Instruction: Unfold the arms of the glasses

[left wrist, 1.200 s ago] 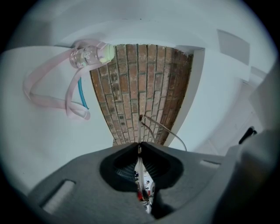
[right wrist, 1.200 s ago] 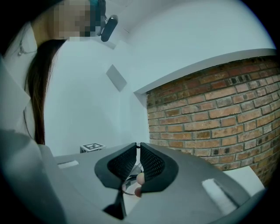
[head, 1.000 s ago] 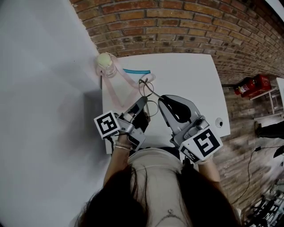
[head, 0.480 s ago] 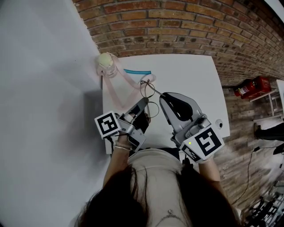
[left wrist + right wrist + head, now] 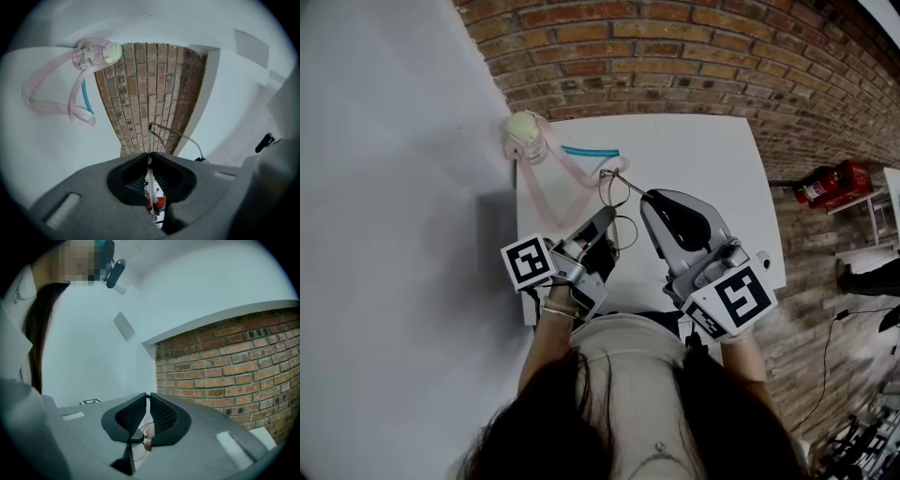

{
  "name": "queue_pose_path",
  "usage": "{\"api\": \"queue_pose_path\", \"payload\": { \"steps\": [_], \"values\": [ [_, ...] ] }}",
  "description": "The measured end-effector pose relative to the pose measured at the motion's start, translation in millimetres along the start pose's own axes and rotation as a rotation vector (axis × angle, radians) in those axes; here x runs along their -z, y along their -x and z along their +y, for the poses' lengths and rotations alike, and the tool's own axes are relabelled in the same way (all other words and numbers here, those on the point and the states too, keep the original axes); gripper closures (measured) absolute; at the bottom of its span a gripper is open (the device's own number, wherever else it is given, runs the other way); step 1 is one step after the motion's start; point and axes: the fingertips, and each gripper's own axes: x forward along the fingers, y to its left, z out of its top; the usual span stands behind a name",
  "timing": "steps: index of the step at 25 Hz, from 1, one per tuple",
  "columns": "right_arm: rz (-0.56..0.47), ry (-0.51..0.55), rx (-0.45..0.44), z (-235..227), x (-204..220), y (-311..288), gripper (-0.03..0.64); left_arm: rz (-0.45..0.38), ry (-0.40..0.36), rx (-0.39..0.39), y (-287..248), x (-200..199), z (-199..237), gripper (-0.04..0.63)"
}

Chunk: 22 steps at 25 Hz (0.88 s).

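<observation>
One pair of glasses (image 5: 615,195) hangs above the white table (image 5: 703,150), between my two grippers. I see the left gripper (image 5: 602,221) clamped on its thin frame, with one arm sticking out past the jaws. The right gripper (image 5: 648,199) is almost fully closed, pinching the other side. A bottle (image 5: 526,137) with a pink strap sits at the far left corner.

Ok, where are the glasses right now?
In the head view the glasses are mid-frame, held over the white table between the left gripper and the right gripper, just on the near side of the pink strap.
</observation>
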Motion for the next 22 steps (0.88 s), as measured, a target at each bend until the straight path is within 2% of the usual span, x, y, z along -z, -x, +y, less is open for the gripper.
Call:
{"api": "queue_pose_path", "payload": {
  "steps": [22],
  "values": [
    [-0.015,0.015,0.029,-14,-8,-4,0.583,0.041,0.002,0.005,-3,6,2,0.569]
  ]
}}
